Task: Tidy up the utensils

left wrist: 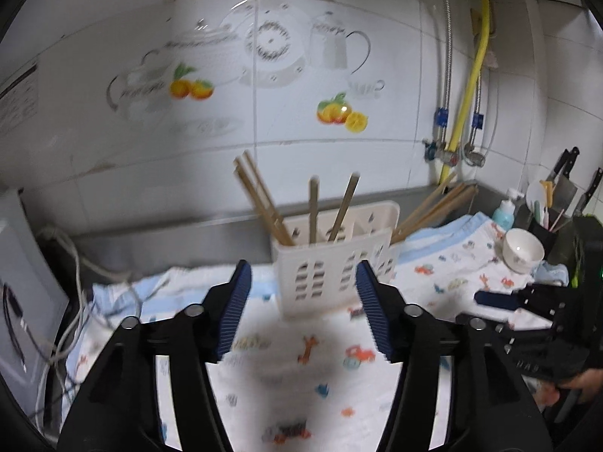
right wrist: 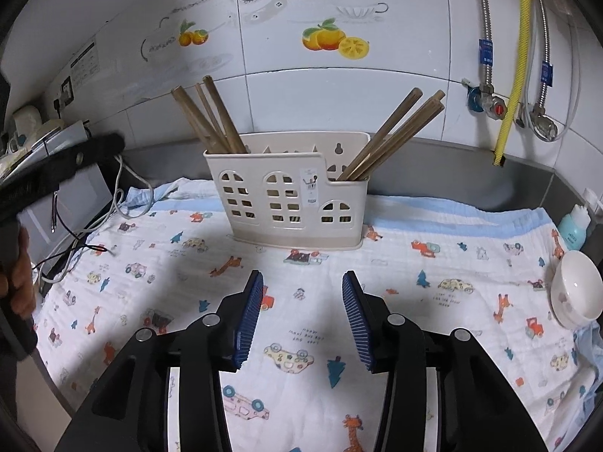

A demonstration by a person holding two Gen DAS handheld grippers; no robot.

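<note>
Left gripper (left wrist: 301, 271) is pointing forward and angled down, jaws standing apart, nothing between the blue ribbed pads (left wrist: 235, 310). Right gripper (right wrist: 302, 282) is tilting down more steeply, jaws also parted but narrower, nothing between its pads (right wrist: 248, 320). Each is showing in the other's camera: right gripper (left wrist: 490, 298) is sitting low at the right edge of the left view, with a bit of a hand (left wrist: 580, 380) under it; left gripper (right wrist: 75, 156) is reaching in from the left edge of the right view, blurred, a hand (right wrist: 19, 282) gripping its handle.
</note>
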